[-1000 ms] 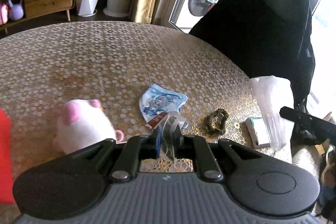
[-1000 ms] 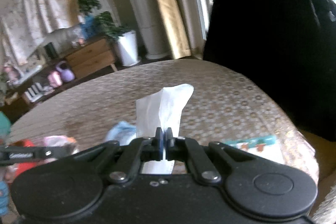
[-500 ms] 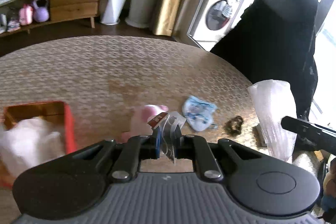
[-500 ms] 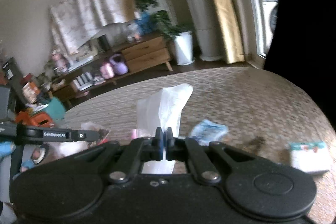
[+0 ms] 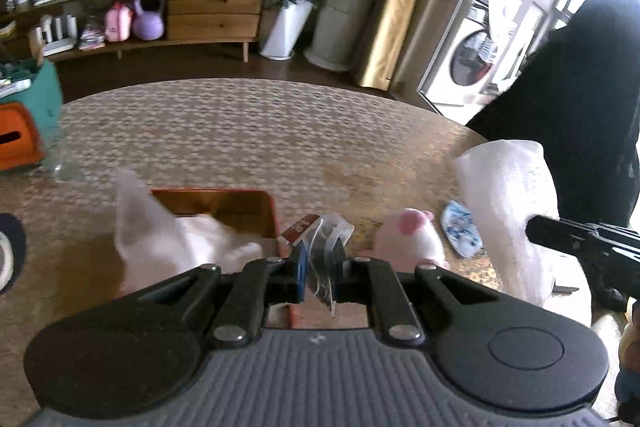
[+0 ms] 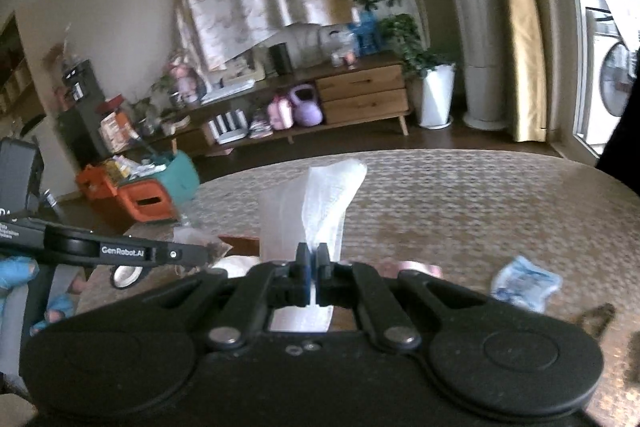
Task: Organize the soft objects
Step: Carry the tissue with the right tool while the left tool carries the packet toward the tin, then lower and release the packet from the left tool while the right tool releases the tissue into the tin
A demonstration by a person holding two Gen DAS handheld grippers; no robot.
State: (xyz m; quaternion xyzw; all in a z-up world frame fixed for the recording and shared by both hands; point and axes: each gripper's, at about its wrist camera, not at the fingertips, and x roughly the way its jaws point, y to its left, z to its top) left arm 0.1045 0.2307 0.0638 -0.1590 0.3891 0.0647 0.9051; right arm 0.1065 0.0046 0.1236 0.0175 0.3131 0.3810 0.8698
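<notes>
I'm gripping a clear plastic packet (image 5: 326, 251) in my left gripper (image 5: 320, 267) above the orange box (image 5: 224, 205). My right gripper (image 6: 312, 265) is clamping a white bubble-wrap sheet (image 6: 320, 203) over the counter (image 6: 460, 203).

Both claws have swung leftward, bringing the orange box (image 5: 224, 205) into view.

The left claw (image 5: 319, 269) clamps a crinkled clear plastic packet with a red label (image 5: 320, 239) above a round desk covered in a gold-patterned cloth (image 5: 248, 131). Below it an orange-rimmed wooden box (image 5: 240, 201) holds white fluffy material (image 5: 172, 243). A white-and-pink plush toy (image 5: 408, 239) and a small blue printed pouch (image 5: 460, 231) lie to the right, beside a hanging sheet of white bubble wrap (image 5: 508, 211).
</notes>
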